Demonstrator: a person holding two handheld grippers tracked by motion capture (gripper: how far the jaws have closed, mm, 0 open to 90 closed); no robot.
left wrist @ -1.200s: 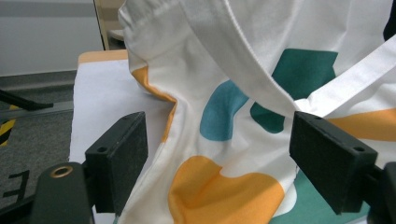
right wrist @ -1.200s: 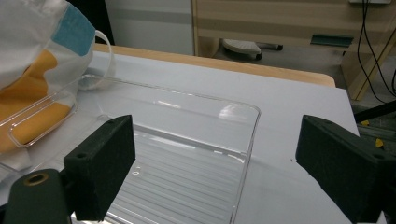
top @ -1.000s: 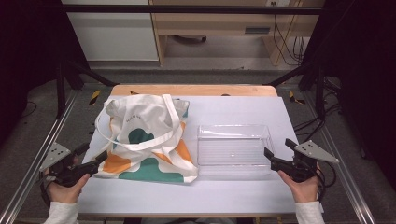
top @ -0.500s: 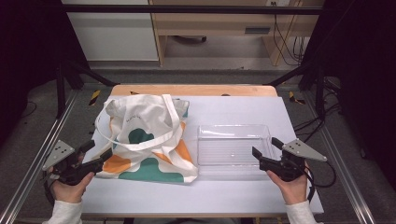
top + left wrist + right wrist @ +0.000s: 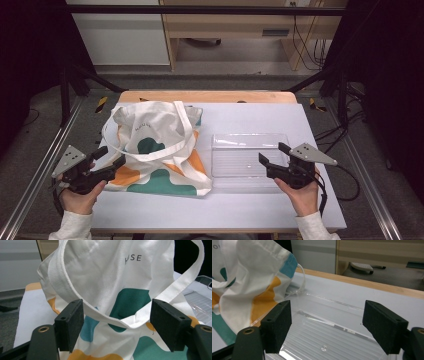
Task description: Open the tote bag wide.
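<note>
- Tote bag (image 5: 155, 145): white canvas with teal and orange shapes, lying crumpled on the left half of the white table (image 5: 250, 115), its near corner just beside the tray.
- One long white strap (image 5: 145, 154) loops across the bag's front; in the left gripper view the strap (image 5: 105, 315) sags between the two jaws, and I cannot tell whether either pad touches it.
- Dark letters are printed near the bag's top in that view, partly hidden by a fold.
- Clear plastic tray (image 5: 250, 160): shallow, ribbed on its floor, sitting on the right half of the table, touching or nearly touching the bag's right edge.
- Left gripper (image 5: 107, 162): held in the person's left hand (image 5: 80, 195) at the near left edge of the table, jaws spread wide and pointing at the bag's near left side.
- Right gripper (image 5: 272, 157): held in the right hand (image 5: 300, 192) at the near right, jaws spread wide over the tray's near right part, holding nothing.
- In the right gripper view the tray (image 5: 332, 325) lies between and beyond the jaws, with the bag (image 5: 249, 287) at the left.
- A wooden strip (image 5: 207, 96) runs along the table's far edge.
</note>
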